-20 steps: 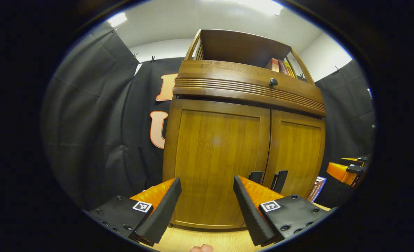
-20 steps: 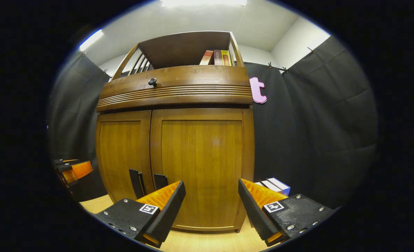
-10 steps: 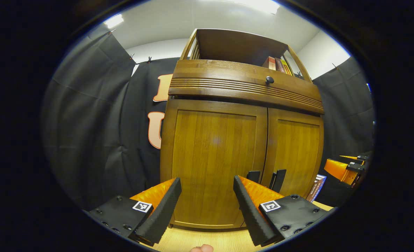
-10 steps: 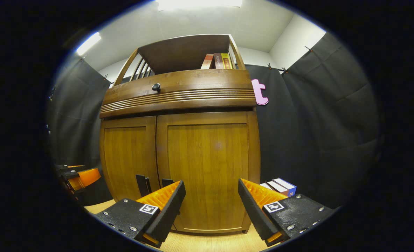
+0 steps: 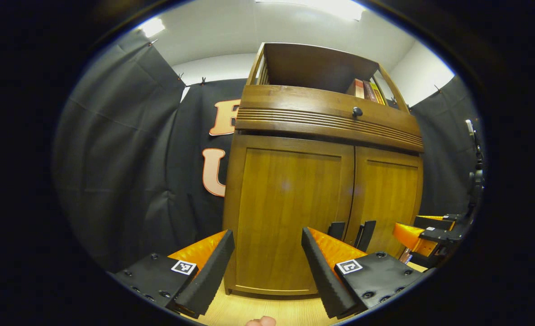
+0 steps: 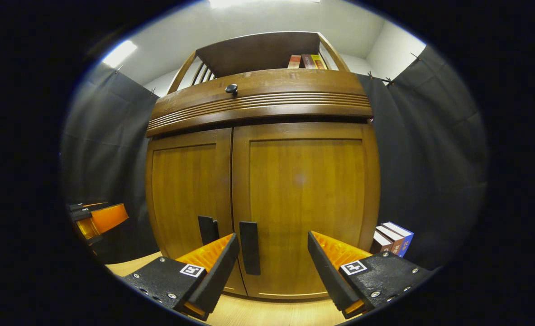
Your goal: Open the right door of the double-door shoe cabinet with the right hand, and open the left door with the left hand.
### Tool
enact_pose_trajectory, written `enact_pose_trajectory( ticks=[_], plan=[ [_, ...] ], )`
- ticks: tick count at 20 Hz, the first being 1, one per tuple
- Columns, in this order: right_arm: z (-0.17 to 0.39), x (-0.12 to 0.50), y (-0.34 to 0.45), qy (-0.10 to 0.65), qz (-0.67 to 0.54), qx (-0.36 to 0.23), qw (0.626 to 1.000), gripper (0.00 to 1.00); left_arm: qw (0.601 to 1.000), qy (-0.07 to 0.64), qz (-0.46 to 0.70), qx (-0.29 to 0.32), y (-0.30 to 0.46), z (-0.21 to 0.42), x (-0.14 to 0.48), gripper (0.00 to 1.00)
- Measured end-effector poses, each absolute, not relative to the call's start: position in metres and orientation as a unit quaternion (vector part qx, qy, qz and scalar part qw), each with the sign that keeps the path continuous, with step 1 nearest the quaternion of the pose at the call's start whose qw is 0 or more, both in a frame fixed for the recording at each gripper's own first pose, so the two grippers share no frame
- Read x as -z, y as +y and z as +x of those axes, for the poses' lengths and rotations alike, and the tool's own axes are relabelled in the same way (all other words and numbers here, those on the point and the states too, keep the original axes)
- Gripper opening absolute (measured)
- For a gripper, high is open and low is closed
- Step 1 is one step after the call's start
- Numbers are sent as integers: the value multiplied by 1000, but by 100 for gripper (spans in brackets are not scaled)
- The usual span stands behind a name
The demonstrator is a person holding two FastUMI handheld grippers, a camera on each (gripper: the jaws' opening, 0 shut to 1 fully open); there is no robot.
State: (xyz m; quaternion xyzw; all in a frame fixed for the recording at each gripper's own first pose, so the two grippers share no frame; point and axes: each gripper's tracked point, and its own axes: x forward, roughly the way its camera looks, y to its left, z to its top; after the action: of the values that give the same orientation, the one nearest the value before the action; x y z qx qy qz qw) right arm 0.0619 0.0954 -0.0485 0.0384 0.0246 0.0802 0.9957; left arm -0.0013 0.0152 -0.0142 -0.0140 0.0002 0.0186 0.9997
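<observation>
We count two closed doors on the shoe cabinet (image 6: pixel 267 190): left door (image 6: pixel 183 199), right door (image 6: pixel 306 199), each with one dark handle. Its open top shelf (image 6: pixel 258 52) holds three books (image 6: pixel 306 61). Our left gripper (image 5: pixel 267 258) and right gripper (image 6: pixel 272 265) both stand spread apart before the glossy brown doors, touching nothing.

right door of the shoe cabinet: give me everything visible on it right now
The right door is a tall framed panel of glossy, honey-brown wood with vertical grain. It is shut, flush beside the left door under the ribbed top rail. A dark upright handle sits low on its inner edge, by the centre seam. The right gripper hangs open before it, its fingers not touching door or handle.
</observation>
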Motion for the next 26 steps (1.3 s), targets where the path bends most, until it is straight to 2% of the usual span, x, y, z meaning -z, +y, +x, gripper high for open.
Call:
enact_pose_trajectory(
  ticks=[2, 3, 14, 16, 17, 18, 19, 20, 22, 24, 25, 26],
  plan=[
    [76, 60, 109, 40, 38, -90, 994, 97, 1000, 2, -13, -23, 20, -4, 13, 96],
    [82, 67, 111, 48, 34, -89, 994, 93, 1000, 4, -12, -24, 23, -7, 13, 96],
    [140, 121, 127, 64, -22, -46, 997, 92, 999, 2, -21, -43, 50, -32, 11, 99],
    [136, 124, 130, 64, -14, -44, 997, 96, 999, 2, -22, -48, 56, -32, 11, 96],
    [133, 125, 130, 62, -4, -45, 997, 87, 999, 1, -21, -50, 59, -32, 12, 95],
    [133, 128, 131, 66, 8, -46, 997, 96, 998, 0, -21, -52, 61, -33, 11, 95],
    [134, 129, 133, 68, 22, -48, 996, 68, 998, -1, -21, -52, 63, -34, 11, 94],
    [135, 130, 137, 70, 29, -52, 996, 74, 998, -2, -21, -53, 64, -35, 10, 95],
    [134, 129, 149, 65, 20, -72, 995, 59, 998, -1, -20, -55, 67, -37, 12, 95],
    [136, 129, 147, 60, -6, -79, 995, 36, 998, 2, -20, -53, 68, -40, 12, 96],
    [135, 129, 147, 61, -1, -81, 995, 33, 998, 3, -21, -53, 68, -41, 13, 96],
    [134, 132, 148, 69, 6, -83, 994, 42, 998, 3, -23, -52, 68, -43, 13, 96]
  ],
)
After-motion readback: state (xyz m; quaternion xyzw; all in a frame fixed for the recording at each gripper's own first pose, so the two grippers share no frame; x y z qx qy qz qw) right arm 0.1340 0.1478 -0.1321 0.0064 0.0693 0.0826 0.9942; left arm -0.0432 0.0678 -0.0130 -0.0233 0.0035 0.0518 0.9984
